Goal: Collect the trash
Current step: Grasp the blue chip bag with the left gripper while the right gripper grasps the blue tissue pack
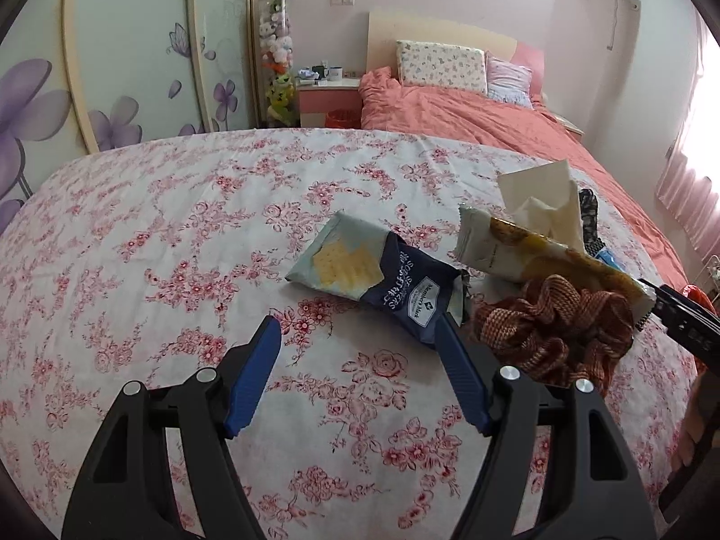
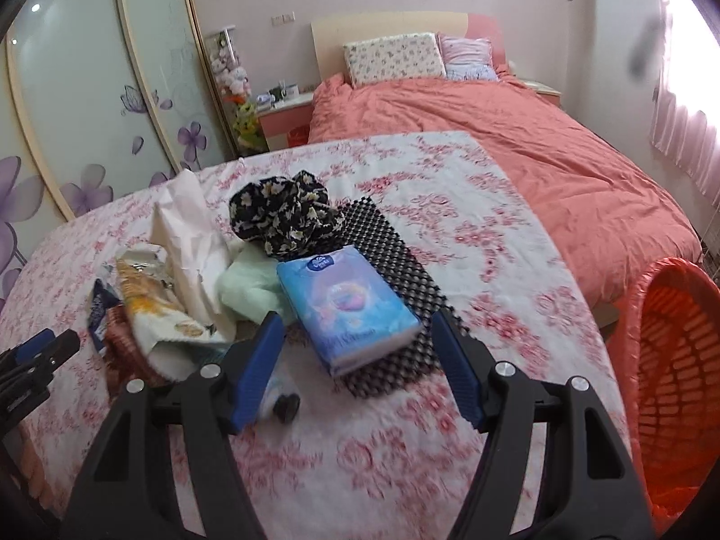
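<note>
Foil, navy and silver: one crumpled cracker wrapper (image 1: 373, 279) lies flat on the bench under its pink-rose floral cloth (image 1: 157, 247), directly ahead of my left gripper (image 1: 360, 337). Its long axis runs diagonally, from far-left to near-right. The near navy end lies over or against the tip of the right-hand blue finger (image 1: 459, 373); I cannot tell whether they touch. The fingers stand spread, pinching nothing. The left hand is the nearer to this item, I judge.

Second wrapper: one, cream and yellow printed film (image 1: 531, 252), lying just beyond and right of the first, its long axis also diagonal, its near end against a rust-orange woven scrunchie (image 1: 558, 328).

Paper: one crumpled white tissue (image 2: 189, 243), standing up behind the yellow wrapper.

My right gripper (image 2: 355, 337) has its fingers spread with nothing pinched. One sealed blue pocket-tissue pack (image 2: 346, 306) lies just ahead between their tips, untouched, resting on one black perforated mat (image 2: 396, 270).

Other items, one each: black floral fabric scrunchie (image 2: 283, 211); pale green cloth (image 2: 247, 292); small bottle with a dark cap (image 2: 283, 400), partly hidden behind the right gripper's left finger.

Receptacle: one orange plastic mesh basket (image 2: 675, 360), lined, off the bench's right edge, nearer the right hand.

Trash count, by my judgement: two wrappers, one loose tissue.
</note>
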Demonstrator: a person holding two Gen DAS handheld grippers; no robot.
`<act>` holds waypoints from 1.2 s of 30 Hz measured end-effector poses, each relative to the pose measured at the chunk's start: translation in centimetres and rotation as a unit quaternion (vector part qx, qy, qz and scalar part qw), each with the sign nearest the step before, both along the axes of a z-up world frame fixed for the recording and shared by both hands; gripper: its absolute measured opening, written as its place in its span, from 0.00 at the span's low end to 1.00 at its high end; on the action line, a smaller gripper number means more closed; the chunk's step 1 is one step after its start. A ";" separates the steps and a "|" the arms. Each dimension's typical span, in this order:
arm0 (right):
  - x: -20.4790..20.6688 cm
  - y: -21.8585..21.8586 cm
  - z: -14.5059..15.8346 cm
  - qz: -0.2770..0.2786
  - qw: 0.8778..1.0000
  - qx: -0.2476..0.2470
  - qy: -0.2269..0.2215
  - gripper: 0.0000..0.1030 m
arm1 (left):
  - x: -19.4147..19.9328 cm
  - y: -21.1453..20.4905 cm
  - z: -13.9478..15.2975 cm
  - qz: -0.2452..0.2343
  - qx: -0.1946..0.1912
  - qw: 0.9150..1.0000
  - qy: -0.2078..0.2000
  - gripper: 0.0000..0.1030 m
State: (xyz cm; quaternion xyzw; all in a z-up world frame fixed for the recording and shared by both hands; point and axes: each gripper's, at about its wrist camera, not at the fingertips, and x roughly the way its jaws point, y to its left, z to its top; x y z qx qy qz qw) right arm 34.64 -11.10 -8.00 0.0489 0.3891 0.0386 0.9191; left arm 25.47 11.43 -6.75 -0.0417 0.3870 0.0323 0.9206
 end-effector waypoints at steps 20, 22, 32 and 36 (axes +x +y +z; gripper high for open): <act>3.1 -0.1 -1.5 0.008 0.999 -0.021 0.032 0.60 | 3.8 -2.0 -0.7 0.011 -0.004 1.000 0.024 0.80; 2.4 -0.2 -1.3 0.008 0.999 -0.020 0.028 0.59 | 4.5 -1.9 -0.9 0.018 -0.003 0.999 0.030 0.80; -1.8 -0.6 -0.2 -0.014 0.999 -0.046 0.016 0.59 | 2.7 0.2 -1.9 0.017 0.022 0.998 0.052 0.80; -3.1 -0.9 0.0 -0.022 0.999 -0.046 0.018 0.59 | 1.2 2.7 -2.4 0.025 0.021 0.998 0.062 0.80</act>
